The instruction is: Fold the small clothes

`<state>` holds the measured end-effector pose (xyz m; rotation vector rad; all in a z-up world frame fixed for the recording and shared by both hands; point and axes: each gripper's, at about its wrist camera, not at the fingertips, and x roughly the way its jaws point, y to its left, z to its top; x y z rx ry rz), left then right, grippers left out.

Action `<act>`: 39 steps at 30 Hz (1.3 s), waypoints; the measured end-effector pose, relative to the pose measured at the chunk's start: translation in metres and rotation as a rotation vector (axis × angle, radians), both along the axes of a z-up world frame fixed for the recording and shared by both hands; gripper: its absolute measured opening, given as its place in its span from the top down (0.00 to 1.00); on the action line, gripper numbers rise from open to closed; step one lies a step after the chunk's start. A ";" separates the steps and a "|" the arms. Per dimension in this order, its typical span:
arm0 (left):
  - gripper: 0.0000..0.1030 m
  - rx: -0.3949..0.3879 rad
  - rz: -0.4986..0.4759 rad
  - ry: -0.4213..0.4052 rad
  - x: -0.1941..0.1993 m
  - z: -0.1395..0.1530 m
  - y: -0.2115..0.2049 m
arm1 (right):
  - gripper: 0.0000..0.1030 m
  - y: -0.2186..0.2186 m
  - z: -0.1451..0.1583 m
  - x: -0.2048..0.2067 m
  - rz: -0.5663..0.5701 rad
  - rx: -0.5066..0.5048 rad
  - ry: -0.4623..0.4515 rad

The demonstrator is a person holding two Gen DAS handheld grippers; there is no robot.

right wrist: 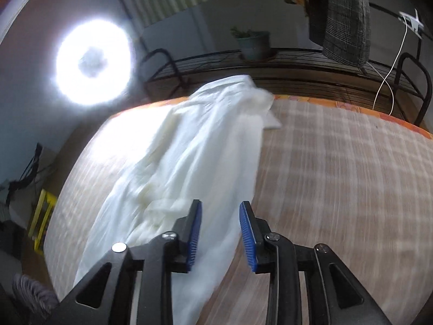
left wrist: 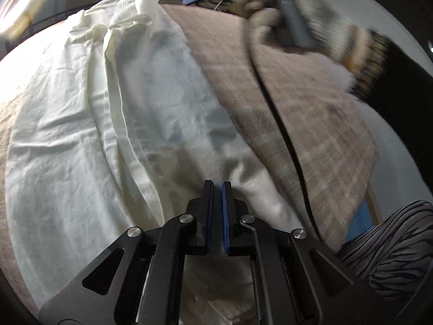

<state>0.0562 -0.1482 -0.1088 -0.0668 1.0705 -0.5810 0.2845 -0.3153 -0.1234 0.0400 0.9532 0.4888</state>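
Left gripper (left wrist: 217, 187) nearly closed, empty | right gripper (right wrist: 220, 207) agape, empty | crumpled cream garment (left wrist: 89, 113)

A crumpled cream cotton garment (right wrist: 194, 146) lies on the beige checked woven blanket (right wrist: 338, 178), left of its middle

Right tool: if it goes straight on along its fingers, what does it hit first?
Most likely the crumpled white cotton garment on the beige checked bed cover; the open right tool points along its right edge. The frame is blurred, so depth is uncertain.
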 end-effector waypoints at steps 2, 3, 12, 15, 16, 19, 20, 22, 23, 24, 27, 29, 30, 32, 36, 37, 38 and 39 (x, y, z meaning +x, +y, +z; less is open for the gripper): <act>0.97 -0.010 -0.004 0.000 0.005 -0.002 -0.003 | 0.58 -0.009 -0.005 0.030 -0.035 0.068 0.025; 0.97 -0.016 -0.006 0.001 0.007 -0.003 -0.003 | 0.57 -0.016 -0.009 0.048 -0.067 0.121 0.039; 0.97 -0.043 -0.018 -0.017 0.019 -0.007 -0.011 | 0.57 -0.007 -0.032 0.151 -0.121 0.262 0.050; 0.97 -0.065 -0.016 -0.003 0.023 -0.009 -0.012 | 0.57 0.026 -0.025 0.163 -0.088 0.090 -0.017; 0.97 -0.072 -0.015 0.003 0.024 -0.009 -0.011 | 0.57 0.030 -0.024 0.166 -0.091 0.051 -0.025; 0.96 -0.095 -0.011 0.019 0.026 -0.010 -0.004 | 0.57 0.017 -0.020 0.164 -0.118 0.100 -0.035; 0.96 -0.098 -0.010 0.021 0.025 -0.010 0.001 | 0.57 0.007 -0.020 0.160 -0.136 0.151 -0.022; 0.96 -0.098 -0.010 0.020 0.025 -0.010 0.002 | 0.57 -0.012 -0.027 0.152 -0.171 0.238 0.019; 0.96 -0.097 -0.009 0.018 0.025 -0.010 0.003 | 0.57 -0.016 -0.033 0.152 -0.168 0.265 0.045; 0.96 -0.094 -0.009 0.015 0.025 -0.010 0.003 | 0.57 -0.018 -0.040 0.151 -0.161 0.283 0.074; 0.96 -0.084 -0.010 0.004 0.022 -0.011 0.002 | 0.58 -0.012 -0.053 0.153 -0.118 0.311 0.121; 0.96 -0.084 -0.010 0.002 0.015 -0.008 -0.001 | 0.96 -0.007 -0.056 0.153 -0.096 0.325 0.120; 0.96 -0.088 -0.010 0.004 0.015 -0.008 -0.001 | 1.00 -0.005 -0.055 0.155 -0.098 0.321 0.118; 0.96 -0.094 -0.010 0.007 0.013 -0.006 -0.001 | 1.00 -0.004 -0.047 0.155 -0.097 0.282 0.076; 0.96 -0.097 -0.008 0.007 0.012 -0.007 0.000 | 1.00 -0.005 -0.028 0.160 -0.163 0.071 -0.018; 0.96 -0.097 -0.007 0.008 0.013 -0.008 0.000 | 1.00 -0.007 -0.033 0.164 -0.164 0.054 0.009; 0.96 -0.097 -0.008 0.008 0.013 -0.008 0.000 | 1.00 -0.007 -0.035 0.166 -0.156 0.042 0.015; 0.96 -0.095 -0.008 0.006 0.013 -0.008 0.000 | 0.99 -0.006 -0.036 0.164 -0.137 0.031 0.013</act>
